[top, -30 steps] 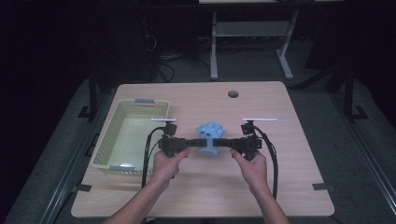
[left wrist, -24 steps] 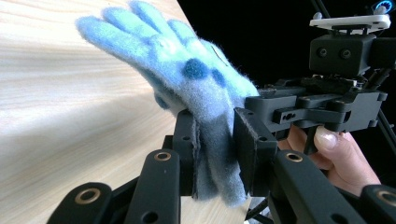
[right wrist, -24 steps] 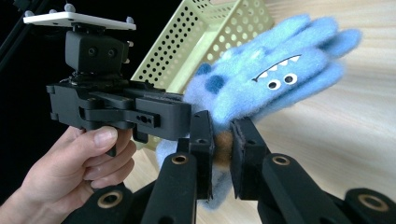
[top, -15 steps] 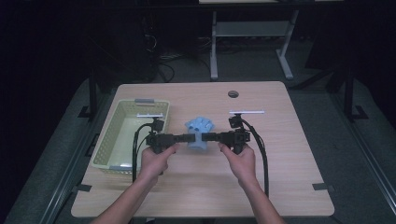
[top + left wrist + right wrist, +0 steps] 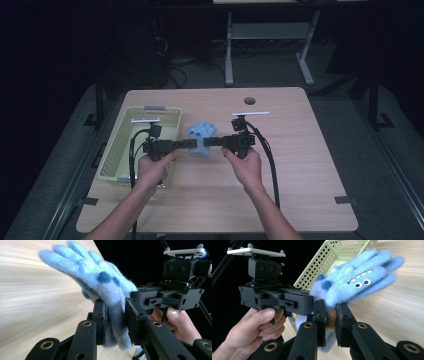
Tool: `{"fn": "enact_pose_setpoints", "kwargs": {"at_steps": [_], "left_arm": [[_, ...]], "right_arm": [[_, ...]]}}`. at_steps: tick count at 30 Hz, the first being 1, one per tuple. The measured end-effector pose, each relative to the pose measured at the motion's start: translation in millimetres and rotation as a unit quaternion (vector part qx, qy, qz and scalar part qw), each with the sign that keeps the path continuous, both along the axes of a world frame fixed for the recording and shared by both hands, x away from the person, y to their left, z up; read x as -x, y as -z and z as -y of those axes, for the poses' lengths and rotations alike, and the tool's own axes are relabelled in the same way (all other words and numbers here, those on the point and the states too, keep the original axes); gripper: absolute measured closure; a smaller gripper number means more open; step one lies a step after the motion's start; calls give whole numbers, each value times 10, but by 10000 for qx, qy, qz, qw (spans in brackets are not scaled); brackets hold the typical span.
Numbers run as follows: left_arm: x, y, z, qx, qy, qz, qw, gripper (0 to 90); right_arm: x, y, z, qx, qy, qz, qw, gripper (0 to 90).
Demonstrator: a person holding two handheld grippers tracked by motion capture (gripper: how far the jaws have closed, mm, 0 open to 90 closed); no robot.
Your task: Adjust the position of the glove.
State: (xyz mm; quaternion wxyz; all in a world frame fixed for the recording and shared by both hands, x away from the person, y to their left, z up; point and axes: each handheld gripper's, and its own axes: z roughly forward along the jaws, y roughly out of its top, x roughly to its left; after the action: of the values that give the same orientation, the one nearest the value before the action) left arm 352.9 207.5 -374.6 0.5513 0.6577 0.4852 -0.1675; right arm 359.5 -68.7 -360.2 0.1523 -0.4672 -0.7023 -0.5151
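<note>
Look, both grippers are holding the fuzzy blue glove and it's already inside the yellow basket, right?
Not quite. Both grippers hold the fuzzy blue glove, left gripper and right gripper, but the high view shows it beside the yellow basket, over the table, not inside.

left tongs (image 5: 184, 144) clamped, right tongs (image 5: 214, 142) clamped

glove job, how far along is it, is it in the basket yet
Done: the blue glove is picked up, gripped from both sides by the left gripper and the right gripper, both shut on it.
In hand: it hangs between them above the table, just beside the basket.
Left: probably carrying it over the basket rim and letting go; the glove isn't inside yet.
</note>
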Motion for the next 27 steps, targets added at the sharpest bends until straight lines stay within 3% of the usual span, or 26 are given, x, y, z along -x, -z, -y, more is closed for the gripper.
{"fn": "enact_pose_setpoints", "kwargs": {"at_steps": [27], "left_arm": [[-23,-137,-561,38,-323,85,9994,706]], "right_arm": [[-218,-165,-564,26,-372,83,9993,804]]}}
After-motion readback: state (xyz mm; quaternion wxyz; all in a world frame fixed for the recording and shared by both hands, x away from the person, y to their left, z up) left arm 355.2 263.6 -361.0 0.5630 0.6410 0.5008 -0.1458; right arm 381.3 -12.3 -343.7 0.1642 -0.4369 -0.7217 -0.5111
